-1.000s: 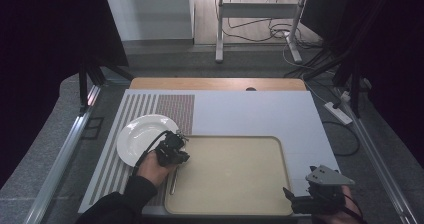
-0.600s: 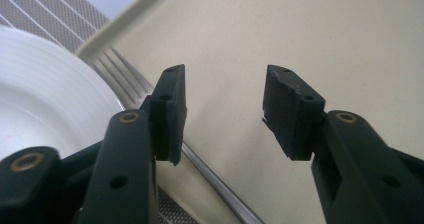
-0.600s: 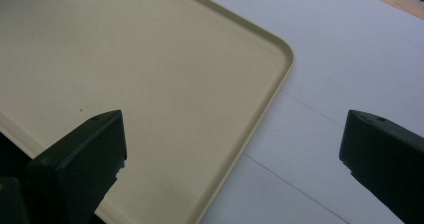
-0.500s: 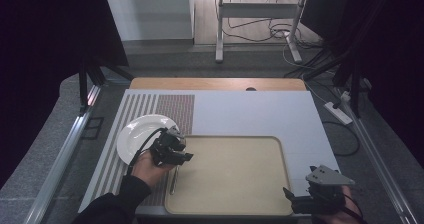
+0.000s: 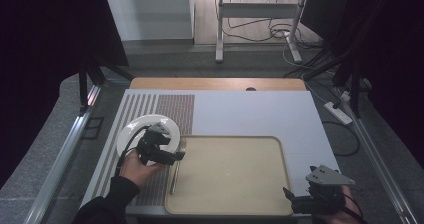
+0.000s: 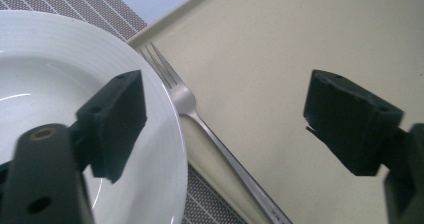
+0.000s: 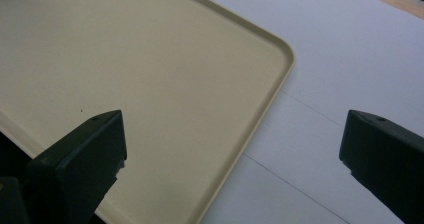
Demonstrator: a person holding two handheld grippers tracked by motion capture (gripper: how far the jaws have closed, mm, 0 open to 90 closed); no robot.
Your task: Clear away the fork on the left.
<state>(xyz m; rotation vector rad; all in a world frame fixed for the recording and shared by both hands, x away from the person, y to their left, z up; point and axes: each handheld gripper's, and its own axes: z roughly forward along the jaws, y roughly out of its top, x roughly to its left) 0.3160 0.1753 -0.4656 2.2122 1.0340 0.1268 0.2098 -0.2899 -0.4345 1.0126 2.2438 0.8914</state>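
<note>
A white plate sits on a striped placemat at the left. A metal fork lies along the left rim of the beige tray, tines toward the plate. My left gripper hovers over the plate's near edge and the fork. In the left gripper view its jaws have just been opening; the fork lies below the left gripper, free of the pads, with the plate beside it. My right gripper stands open at the tray's near right corner, nothing between its jaws.
The tray is bare apart from the fork on its rim. White tabletop stretches behind and right of it. A metal rail runs along the table's left side, with cables and a power strip on the floor at right.
My left gripper has opened and lifted a little, shifting left toward the plate. The fork stays on the tray's left rim. The right gripper has not moved.
</note>
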